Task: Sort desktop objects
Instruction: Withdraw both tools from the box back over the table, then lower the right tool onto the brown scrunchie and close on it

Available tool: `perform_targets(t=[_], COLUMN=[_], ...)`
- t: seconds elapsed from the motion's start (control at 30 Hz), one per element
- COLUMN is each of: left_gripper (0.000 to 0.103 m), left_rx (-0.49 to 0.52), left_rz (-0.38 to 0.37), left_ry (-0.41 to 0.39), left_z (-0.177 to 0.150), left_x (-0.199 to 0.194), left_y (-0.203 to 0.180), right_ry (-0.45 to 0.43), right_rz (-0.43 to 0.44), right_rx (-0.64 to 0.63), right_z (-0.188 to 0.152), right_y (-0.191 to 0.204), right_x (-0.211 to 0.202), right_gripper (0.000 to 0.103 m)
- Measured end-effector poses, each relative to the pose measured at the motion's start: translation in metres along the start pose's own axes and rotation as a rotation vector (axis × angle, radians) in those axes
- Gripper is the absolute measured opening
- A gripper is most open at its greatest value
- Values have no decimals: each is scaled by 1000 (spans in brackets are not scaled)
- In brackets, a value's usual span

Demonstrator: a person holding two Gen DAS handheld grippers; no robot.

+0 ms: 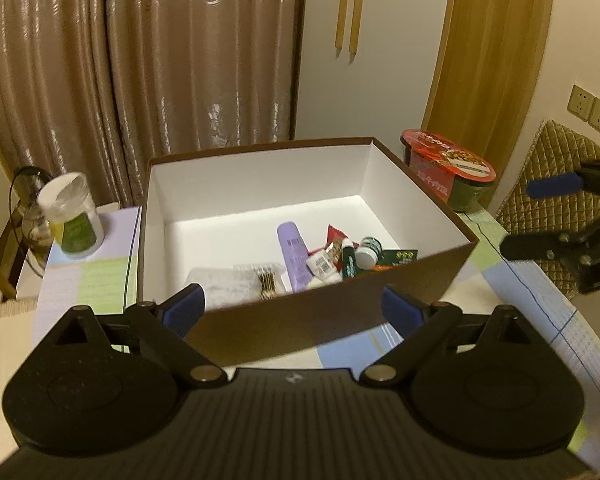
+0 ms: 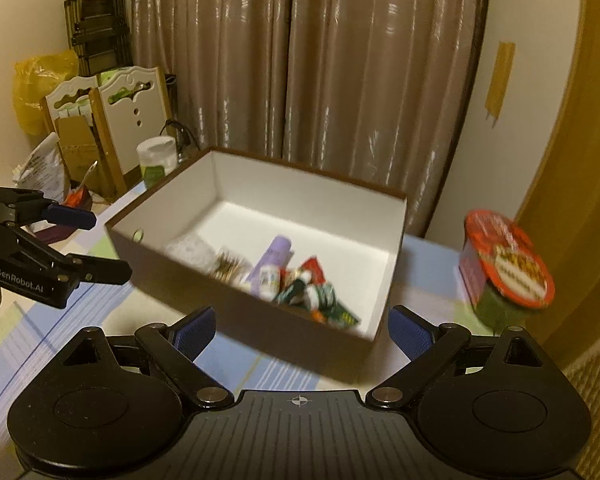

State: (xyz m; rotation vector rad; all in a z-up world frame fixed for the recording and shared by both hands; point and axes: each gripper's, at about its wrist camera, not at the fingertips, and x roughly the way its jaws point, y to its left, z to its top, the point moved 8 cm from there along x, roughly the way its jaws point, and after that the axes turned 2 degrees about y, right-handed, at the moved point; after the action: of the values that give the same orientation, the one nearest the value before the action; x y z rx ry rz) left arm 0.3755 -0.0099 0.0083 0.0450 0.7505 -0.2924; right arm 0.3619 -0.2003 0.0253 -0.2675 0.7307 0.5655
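Both the left gripper (image 1: 294,306) and right gripper (image 2: 300,330) gape wide and empty; small clutter sits gathered in the brown white-lined cardboard box (image 1: 260,320), mid-table, apparently already sorted.

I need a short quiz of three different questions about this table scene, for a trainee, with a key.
1. True or false: the box is closed with a lid.
2. Where does the purple tube lie: A in the box, B beside the noodle cup, C in the left gripper?
3. Fill in: the right gripper has its jaws ____ and holds nothing.

Key: 1 false; 2 A; 3 open.
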Motion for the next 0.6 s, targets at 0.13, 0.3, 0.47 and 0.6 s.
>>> perform_targets(t=[0.13,0.3,0.47,0.6], left_gripper=[98,102,102,102], left_rx=[-7,-12,-42,-48], left_rz=[6,12,30,53], left_ry=[9,20,42,68], left_z=[-20,-46,-72,-95], left_x=[-17,-40,-59,-72], left_y=[-15,-33,-43,-52], right_ry=[24,71,97,98], right_rz=[12,21,23,22], right_rx=[19,34,84,97], right_z=[-25,-68,-107,-129], right_y=[6,5,-3,-8], right_x=[-15,-33,-51,-67], right_gripper=[95,96,103,103])
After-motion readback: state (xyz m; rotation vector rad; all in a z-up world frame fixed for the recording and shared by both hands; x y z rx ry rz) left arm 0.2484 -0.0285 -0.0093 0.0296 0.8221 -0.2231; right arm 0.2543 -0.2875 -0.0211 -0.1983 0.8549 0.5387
